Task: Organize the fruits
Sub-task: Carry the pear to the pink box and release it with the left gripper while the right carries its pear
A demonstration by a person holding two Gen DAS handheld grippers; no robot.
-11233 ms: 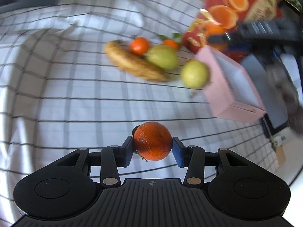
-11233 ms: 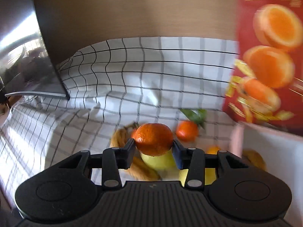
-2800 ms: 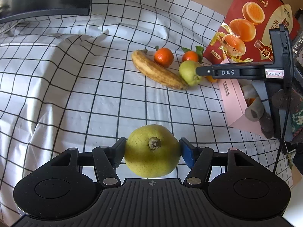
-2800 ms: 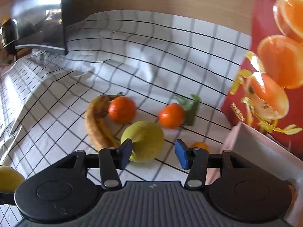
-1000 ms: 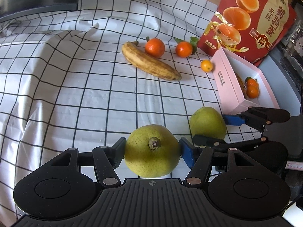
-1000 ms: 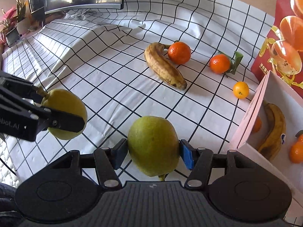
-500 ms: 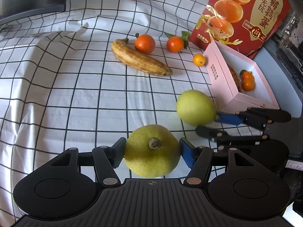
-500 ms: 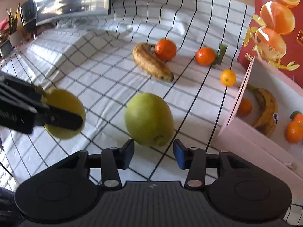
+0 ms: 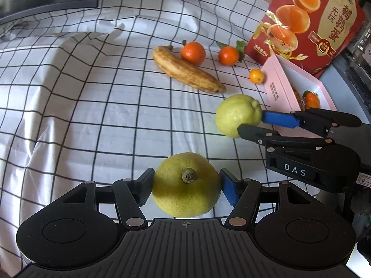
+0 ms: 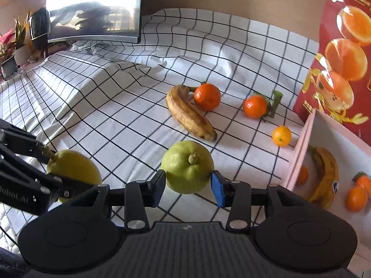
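My left gripper [image 9: 186,186] is shut on a yellow pear [image 9: 185,186], stem end toward the camera, just above the checked cloth. In the right wrist view this pear [image 10: 73,171] shows at lower left. My right gripper [image 10: 188,185] is open; a green pear [image 10: 187,165] rests on the cloth between its fingers, with a gap on the right side. In the left wrist view the green pear [image 9: 237,115] lies at the right gripper's fingertips [image 9: 276,118].
A brown banana [image 10: 189,113], two tangerines [image 10: 207,96] [image 10: 255,106] and a small orange fruit [image 10: 281,135] lie on the cloth. A pink box [image 10: 299,159] at right holds a banana and tangerines. A red carton [image 9: 310,20] stands behind it. A monitor [image 10: 92,9] stands at back left.
My right gripper set the green pear on the cloth, opened and drew back slightly. My left gripper still holds the yellow pear, now lower beside it.
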